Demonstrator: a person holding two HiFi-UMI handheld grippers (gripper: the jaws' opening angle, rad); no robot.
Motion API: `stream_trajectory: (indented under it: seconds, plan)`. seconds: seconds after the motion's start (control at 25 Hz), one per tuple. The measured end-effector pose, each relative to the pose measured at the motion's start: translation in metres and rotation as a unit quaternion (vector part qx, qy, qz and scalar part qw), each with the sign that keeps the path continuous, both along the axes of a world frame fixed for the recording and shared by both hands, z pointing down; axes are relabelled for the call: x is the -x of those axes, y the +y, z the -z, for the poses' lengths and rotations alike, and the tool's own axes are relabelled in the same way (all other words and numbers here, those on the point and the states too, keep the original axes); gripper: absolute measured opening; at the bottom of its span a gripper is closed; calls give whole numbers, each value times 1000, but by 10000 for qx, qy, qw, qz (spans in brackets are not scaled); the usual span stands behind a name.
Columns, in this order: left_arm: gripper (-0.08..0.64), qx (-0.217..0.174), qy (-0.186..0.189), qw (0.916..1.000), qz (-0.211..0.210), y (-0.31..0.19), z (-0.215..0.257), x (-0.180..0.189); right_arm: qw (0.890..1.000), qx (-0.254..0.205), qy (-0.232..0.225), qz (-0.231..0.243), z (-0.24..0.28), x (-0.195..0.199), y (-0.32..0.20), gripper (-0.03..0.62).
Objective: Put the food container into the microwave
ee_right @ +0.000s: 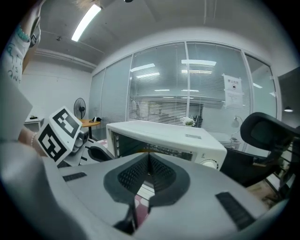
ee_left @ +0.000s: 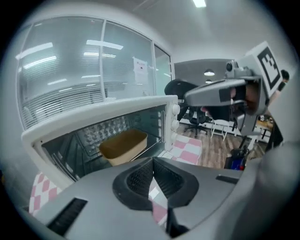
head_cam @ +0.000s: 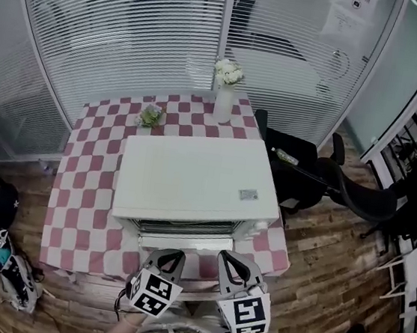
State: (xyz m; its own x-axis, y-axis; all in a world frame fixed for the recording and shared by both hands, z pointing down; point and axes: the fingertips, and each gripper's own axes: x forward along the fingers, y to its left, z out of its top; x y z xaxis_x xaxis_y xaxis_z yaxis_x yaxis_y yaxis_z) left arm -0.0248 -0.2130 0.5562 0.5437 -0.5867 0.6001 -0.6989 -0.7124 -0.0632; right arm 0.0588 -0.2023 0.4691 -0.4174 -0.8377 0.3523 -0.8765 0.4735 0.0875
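Already the food container (ee_left: 123, 145) is seen inside the microwave (ee_left: 108, 115), left of middle in the left gripper view, while the left claw (ee_left: 153, 164) and right claw (ee_right: 149, 157) are closed on nothing; it is judged light and bendy, best pinched at its rim.

Even, bright light falls from ceiling tubes (ee_right: 86, 21) above the microwave (head_cam: 195, 179). Its white top nearly washes out in the head view, while its open cavity stays dim. The glass wall (head_cam: 127, 31) behind the microwave carries streaks of lamp glare. The 2 gripper views bulge strongly and have black corners, and everything nearer the lens than the microwave is soft.
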Motion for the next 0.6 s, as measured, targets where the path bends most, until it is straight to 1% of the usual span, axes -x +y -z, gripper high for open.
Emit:
stream_trajectory:
  seconds: [0.12,0.24,0.4,0.48,0.6]
  plan:
    - [14,91,397,9991,63,10,12,0,9997,75,-83,213,-2,16,6,-6]
    - [14,22,671,9977,85,16,29,1,9988,106,-209,435,-3,33,10,-6]
    - [14,-180,1090,9938,111,22,63,2,9965,-129,-517,642,2,47,11,-6]
    - [14,-328,1292,9910,109,24,82,2,9944,-150,-771,710,13,53,11,-6]
    - [14,-553,1487,9873,58,24,108,3,9903,-246,-1117,793,33,59,9,-6]
